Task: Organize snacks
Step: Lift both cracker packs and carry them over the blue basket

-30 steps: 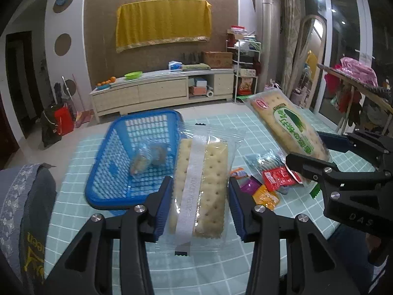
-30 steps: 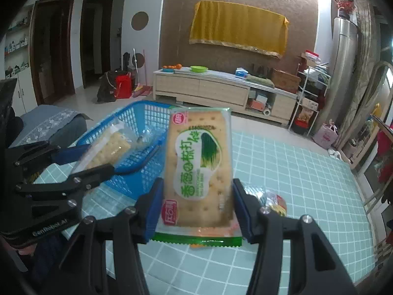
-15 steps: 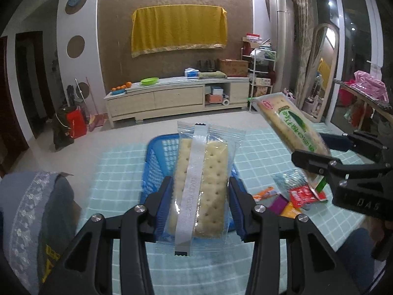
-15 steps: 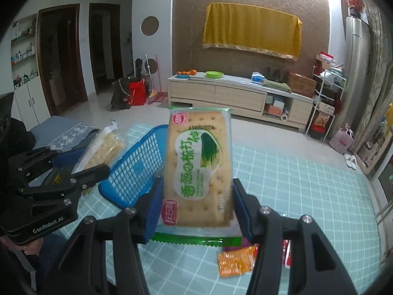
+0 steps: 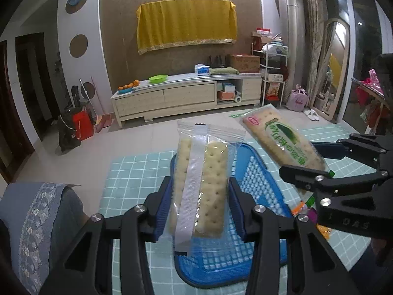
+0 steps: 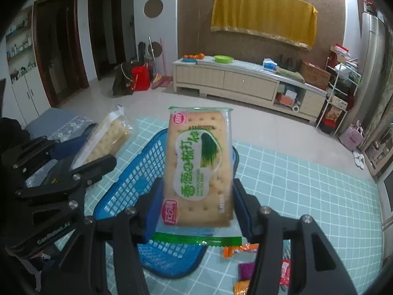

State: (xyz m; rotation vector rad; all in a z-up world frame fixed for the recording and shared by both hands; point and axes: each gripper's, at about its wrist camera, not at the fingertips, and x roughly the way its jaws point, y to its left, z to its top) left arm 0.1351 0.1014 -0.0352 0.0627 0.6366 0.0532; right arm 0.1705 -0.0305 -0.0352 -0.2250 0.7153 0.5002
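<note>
The left gripper (image 5: 200, 194) is clenched on a clear-wrapped pack of pale crackers with a white seam strip (image 5: 201, 186), gripped by its lower half so the pack stands up and away from the camera. The right gripper (image 6: 196, 204) likewise clamps a green-printed cracker pack with a green bottom seal (image 6: 199, 169) by its sides. Both packs hang above the blue perforated plastic basket (image 5: 260, 191), which sits on the bench covered in a teal grid-patterned cloth (image 6: 307, 184); holding them there suggests they are about to be dropped in, probably side by side.

Small loose snack sachets in orange, purple and red (image 6: 245, 268) lie on the cloth just beside the basket, not yet sorted. The two grippers sit close together over one basket, so they could crowd each other. A grey embroidered chair cover (image 5: 36, 216) stands at the bench's left edge.
</note>
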